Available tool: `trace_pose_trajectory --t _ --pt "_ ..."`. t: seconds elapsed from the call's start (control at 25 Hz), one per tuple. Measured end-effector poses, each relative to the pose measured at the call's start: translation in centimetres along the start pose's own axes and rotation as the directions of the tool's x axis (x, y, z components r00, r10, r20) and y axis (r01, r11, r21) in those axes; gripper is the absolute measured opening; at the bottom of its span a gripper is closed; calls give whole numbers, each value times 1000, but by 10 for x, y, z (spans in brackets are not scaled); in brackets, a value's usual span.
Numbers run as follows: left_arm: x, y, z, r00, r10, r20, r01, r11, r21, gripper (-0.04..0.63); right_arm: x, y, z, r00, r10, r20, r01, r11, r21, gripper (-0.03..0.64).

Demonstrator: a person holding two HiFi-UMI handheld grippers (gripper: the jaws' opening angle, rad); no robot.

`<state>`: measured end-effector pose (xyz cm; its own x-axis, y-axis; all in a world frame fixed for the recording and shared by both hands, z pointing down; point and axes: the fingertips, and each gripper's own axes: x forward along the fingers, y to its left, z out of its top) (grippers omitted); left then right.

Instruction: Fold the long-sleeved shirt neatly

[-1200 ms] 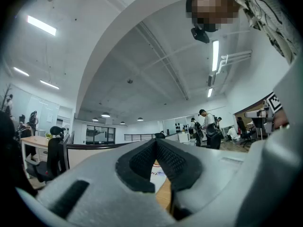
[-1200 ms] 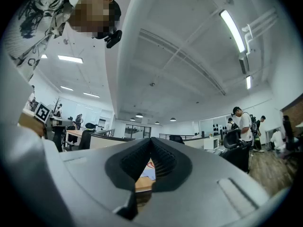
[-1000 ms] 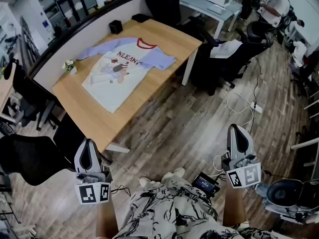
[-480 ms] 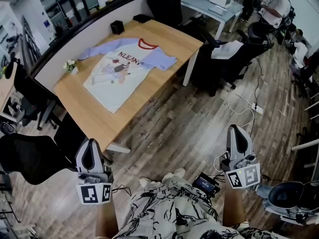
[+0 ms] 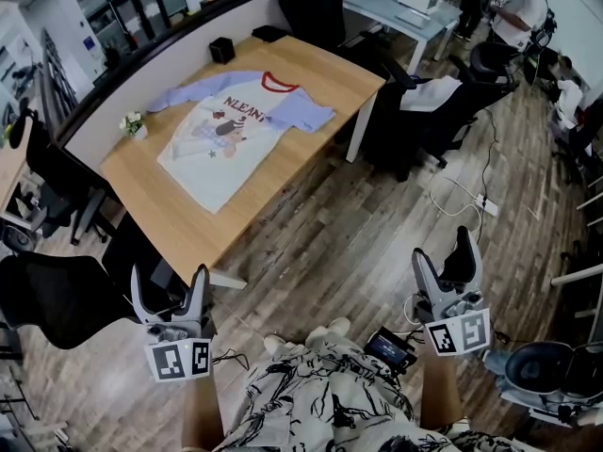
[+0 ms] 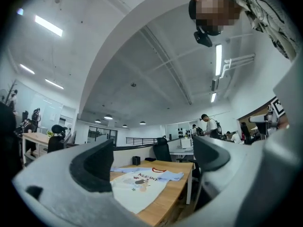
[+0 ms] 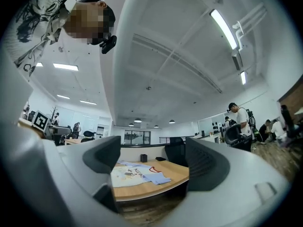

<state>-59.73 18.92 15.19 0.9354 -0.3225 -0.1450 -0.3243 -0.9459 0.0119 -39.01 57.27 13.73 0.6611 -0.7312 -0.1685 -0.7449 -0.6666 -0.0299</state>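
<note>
In an open-plan office with a plank floor (image 5: 349, 238), the long-sleeved shirt (image 5: 226, 135) lies spread flat on the wooden surface (image 5: 155, 210), well apart from the left tool (image 5: 170, 290) and right tool (image 5: 442, 260), whose jaws have just been opening wide, holding nothing.
</note>
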Motion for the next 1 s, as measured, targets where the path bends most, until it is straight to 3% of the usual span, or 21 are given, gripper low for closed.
trace_pose_trajectory --t 0.04,0.12,1.0 --pt "1 1 0 1000 9 2 -9 1000 -4 531 0 -3 0 1000 -7 0 7 1000 7 444" --pt "5 0 -3 1000 13 -9 -13 1000 -3 571 1 -9 -1 1000 -13 -3 13 1000 17 479" --pt "95 -147 -50 984 -157 -80 156 988 -18 581 -57 -132 3 989 -145 -3 145 989 5 480"
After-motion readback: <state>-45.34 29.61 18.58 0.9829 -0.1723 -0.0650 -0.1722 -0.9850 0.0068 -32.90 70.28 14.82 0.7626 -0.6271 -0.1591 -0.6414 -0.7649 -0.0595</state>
